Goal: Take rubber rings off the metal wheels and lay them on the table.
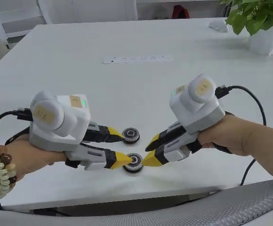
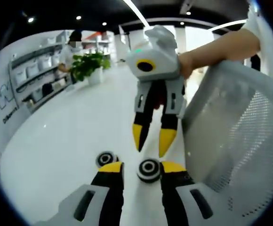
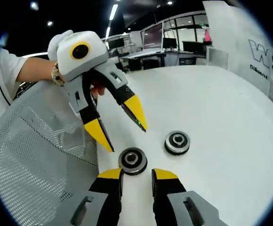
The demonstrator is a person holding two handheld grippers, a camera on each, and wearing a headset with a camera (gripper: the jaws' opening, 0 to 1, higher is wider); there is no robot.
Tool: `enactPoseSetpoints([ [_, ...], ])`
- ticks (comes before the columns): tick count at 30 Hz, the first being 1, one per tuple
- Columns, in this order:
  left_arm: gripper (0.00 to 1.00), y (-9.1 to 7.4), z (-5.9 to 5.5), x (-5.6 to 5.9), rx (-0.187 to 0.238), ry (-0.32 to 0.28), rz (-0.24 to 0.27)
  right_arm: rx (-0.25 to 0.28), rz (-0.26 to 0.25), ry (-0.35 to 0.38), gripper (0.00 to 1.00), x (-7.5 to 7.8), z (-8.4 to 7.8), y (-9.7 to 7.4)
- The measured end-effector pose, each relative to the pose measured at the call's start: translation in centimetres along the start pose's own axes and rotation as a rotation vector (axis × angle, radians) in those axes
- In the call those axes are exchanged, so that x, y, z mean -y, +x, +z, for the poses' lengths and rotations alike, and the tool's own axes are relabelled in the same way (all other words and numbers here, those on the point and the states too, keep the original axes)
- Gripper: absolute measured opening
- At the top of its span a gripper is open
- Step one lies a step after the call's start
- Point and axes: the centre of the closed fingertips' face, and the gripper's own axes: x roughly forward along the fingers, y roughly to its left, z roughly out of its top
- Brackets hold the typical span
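Note:
Two small metal wheels lie near the front edge of the white table (image 1: 127,80), each with a black rubber ring around its rim. The near wheel (image 1: 134,163) (image 2: 149,170) (image 3: 132,160) sits between the yellow tips of my left gripper (image 1: 122,147) (image 2: 142,167), which is open, and close to its right-hand tip. My right gripper (image 1: 148,153) (image 3: 137,174) faces it from the other side, open, its tips just short of that wheel. The far wheel (image 1: 131,135) (image 2: 107,158) (image 3: 177,142) lies free beside it.
A potted plant (image 1: 256,16) in a white pot stands at the back right. A flat white strip (image 1: 137,59) lies mid-table. A grey mesh chair back (image 1: 221,207) sits just below the table's front edge. Black cables (image 1: 259,108) trail from both grippers.

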Motion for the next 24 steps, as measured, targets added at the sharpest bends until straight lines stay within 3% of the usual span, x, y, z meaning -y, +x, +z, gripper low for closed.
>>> enactPoseSetpoints([
  [7, 0.28, 1.1, -0.7, 0.7, -0.014, -0.027, -0.035, -0.009, 0.018, -0.034, 0.17, -0.2, -0.3, 0.4],
  [13, 0.27, 1.3, -0.6, 0.0, -0.006, -0.037, -0.004, -0.028, 0.022, -0.038, 0.19, -0.2, -0.7, 0.7],
  [24, 0.23, 2.1, -1.2, 0.0, -0.025, -0.027, -0.030, -0.026, 0.023, -0.060, 0.19, -0.1, -0.5, 1.1],
])
